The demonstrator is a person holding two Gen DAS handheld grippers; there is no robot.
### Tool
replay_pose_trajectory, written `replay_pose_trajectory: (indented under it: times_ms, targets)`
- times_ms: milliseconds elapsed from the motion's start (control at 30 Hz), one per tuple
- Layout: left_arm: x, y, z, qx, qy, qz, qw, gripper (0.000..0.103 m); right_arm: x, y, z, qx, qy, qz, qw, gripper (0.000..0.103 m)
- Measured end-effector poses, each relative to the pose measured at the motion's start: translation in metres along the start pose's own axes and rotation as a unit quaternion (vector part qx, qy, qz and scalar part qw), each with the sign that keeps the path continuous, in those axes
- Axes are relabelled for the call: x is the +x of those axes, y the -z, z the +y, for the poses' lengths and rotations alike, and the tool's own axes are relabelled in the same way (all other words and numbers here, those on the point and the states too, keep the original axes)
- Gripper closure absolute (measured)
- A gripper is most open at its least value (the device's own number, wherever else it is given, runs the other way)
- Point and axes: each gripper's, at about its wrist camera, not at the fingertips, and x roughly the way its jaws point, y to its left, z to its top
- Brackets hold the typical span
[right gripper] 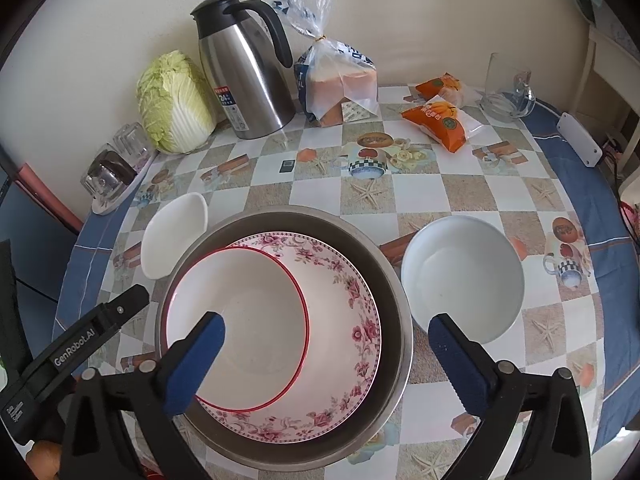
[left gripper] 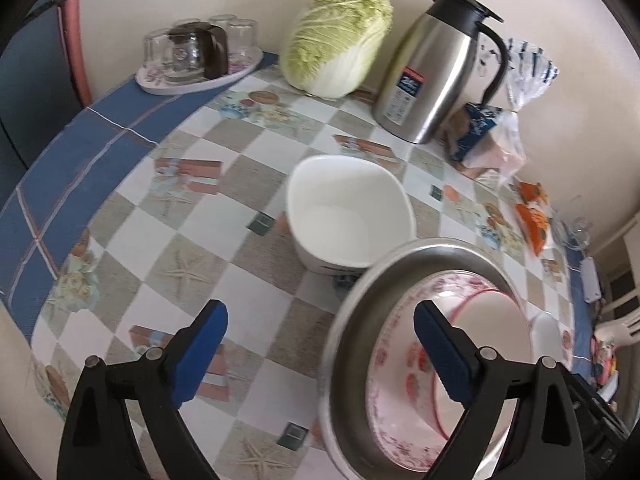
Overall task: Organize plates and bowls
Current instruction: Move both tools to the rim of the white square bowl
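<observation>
A steel bowl (right gripper: 384, 280) stands on the table with a pink-flowered bowl (right gripper: 344, 312) nested in it and a red-rimmed white bowl (right gripper: 248, 316) inside that. A white squarish bowl (left gripper: 344, 208) stands just beyond the stack on its left; it also shows in the right wrist view (right gripper: 172, 236). A round white bowl (right gripper: 464, 280) stands right of the stack. My left gripper (left gripper: 320, 350) is open and empty, straddling the steel bowl's (left gripper: 352, 320) left rim. My right gripper (right gripper: 326, 358) is open and empty above the stack.
Against the wall stand a cabbage (right gripper: 172, 104), a steel thermos jug (right gripper: 244, 68) and a bagged bread loaf (right gripper: 340, 84). A tray of glasses (left gripper: 196, 56) is at the far left. Orange snack packs (right gripper: 440, 116), a glass jug (right gripper: 508, 92) and a white power strip (right gripper: 580, 140) lie at the right.
</observation>
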Motion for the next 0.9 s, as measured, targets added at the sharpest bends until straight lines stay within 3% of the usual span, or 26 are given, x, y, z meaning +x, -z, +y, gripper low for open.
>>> replay_pose_trajectory:
  times_ms: [500, 633, 733, 900]
  targets:
    - [0.000, -0.011, 0.006, 0.012, -0.038, -0.026, 0.9988, 0.008, -0.009, -0.004, 0.001, 0.018, -0.013, -0.056, 0.998, 0.000]
    - [-0.005, -0.017, 0.009, 0.019, -0.045, -0.051, 0.9975, 0.008, -0.013, -0.006, 0.001, 0.025, -0.024, -0.075, 0.997, 0.000]
    - [-0.012, -0.020, 0.010, 0.036, -0.063, -0.091, 0.9932, 0.008, -0.018, -0.005, 0.006, 0.007, -0.011, -0.105, 0.994, 0.000]
    - [-0.010, -0.030, 0.018, 0.039, -0.076, -0.096, 0.9918, 0.008, -0.017, -0.007, 0.012, 0.005, -0.008, -0.110, 0.994, 0.000]
